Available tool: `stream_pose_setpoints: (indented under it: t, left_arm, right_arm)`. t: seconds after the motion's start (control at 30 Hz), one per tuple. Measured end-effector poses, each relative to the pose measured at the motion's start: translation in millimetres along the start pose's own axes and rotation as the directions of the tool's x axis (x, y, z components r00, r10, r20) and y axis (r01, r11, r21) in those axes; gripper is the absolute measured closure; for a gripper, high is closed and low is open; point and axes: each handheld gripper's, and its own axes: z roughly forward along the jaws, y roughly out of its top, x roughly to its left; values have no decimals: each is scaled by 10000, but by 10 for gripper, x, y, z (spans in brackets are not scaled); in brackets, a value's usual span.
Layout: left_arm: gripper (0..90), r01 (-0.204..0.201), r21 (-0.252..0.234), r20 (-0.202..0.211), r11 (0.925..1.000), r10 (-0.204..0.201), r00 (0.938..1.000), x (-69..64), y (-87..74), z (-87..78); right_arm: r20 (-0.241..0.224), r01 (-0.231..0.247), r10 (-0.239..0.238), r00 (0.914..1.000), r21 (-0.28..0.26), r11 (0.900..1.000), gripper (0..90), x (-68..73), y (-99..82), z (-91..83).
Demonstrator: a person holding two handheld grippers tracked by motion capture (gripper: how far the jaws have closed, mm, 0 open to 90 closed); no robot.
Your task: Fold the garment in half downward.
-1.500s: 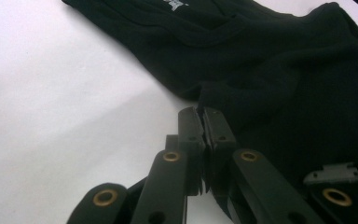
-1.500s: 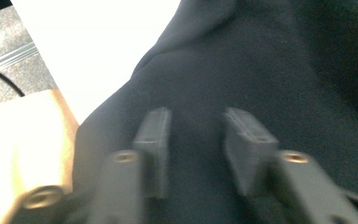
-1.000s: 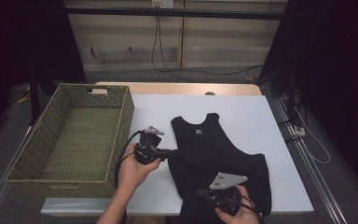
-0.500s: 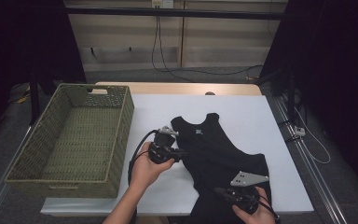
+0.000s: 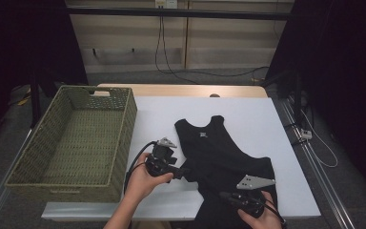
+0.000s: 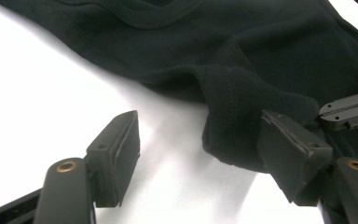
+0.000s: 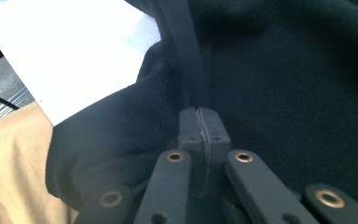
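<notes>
Black vest (image 5: 219, 155) spread on the white table (image 5: 248, 114), right of the wicker basket (image 5: 76, 138).
Left hand-held gripper (image 6: 198, 149): jaws just opened wide at its left edge, fold lying loose between. Right hand-held gripper (image 7: 199, 122) pinches the near hem.

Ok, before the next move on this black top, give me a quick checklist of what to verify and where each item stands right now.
1. Right gripper clamped on the black top: ok, jaws closed with a fold of fabric pinched between them at the hem end.
2. Left gripper released: ok, its jaws have just been opening; the pads stand apart, a bunched fabric edge lying against one pad.
3. Top lying flat: not ok, it is creased and bunched near the left gripper.
4. Basket free to receive: ok, nothing inside.
5. Top fully on the table: not ok, the hem hangs over the near edge.
</notes>
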Motion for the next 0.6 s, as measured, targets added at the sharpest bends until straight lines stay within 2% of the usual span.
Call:
stream_pose_setpoints:
  t: [0.07, 0.1, 0.17, 0.2, 0.23, 0.3, 0.37, 0.43, 0.5, 0.53, 0.6]
  left_arm:
    - [349, 51, 117, 229, 9999, -53, 9997, -35, -12, 45]
    - [402, -3, 291, 401, 9996, -9, 9992, -58, -14, 69]
    - [579, -48, 491, 841, 9988, 6, 9965, -100, -6, 97]
    - [670, 41, 696, 1117, 9976, -119, 9937, -118, 9, 96]
    - [748, 126, 673, 1209, 9977, -207, 9925, -136, 31, 82]
    - [846, 250, 566, 1200, 9981, -317, 9923, -143, 68, 38]
    - [876, 433, 378, 1240, 9983, -476, 9911, -124, 108, -25]
    - [886, 582, 222, 1160, 9981, -604, 9914, -110, 131, -65]
    - [889, 578, 228, 981, 9981, -597, 9934, -102, 144, -82]
    - [890, 635, 183, 961, 9978, -650, 9933, -102, 148, -81]
    - [892, 638, 180, 1016, 9978, -653, 9927, -91, 157, -73]
  right_arm:
    - [-3, -4, 4, 10000, -2, 10000, 900, -1, 2, 2]
    - [-10, -15, 15, 10000, -22, 10000, 900, -1, 1, 4]
    - [-35, -42, 41, 10000, -77, 10000, 898, -7, -2, 6]
    - [-66, -98, 97, 9999, -92, 9999, 897, -12, 0, 7]
    - [-60, -50, 50, 10000, -97, 9999, 894, -14, 7, 7]
    - [151, 172, -169, 9997, -199, 9997, 875, 10, 31, 15]
    - [427, 414, -397, 9983, -399, 9983, 838, 60, 76, 25]
    - [484, 597, -569, 9972, -599, 9964, 817, 137, 133, 30]
    - [356, 812, -785, 9963, -824, 9933, 810, 234, 187, 42]
    - [356, 931, -904, 9953, -868, 9919, 804, 289, 212, 53]
    - [60, 1204, -1204, 9927, -856, 9890, 779, 390, 254, 103]
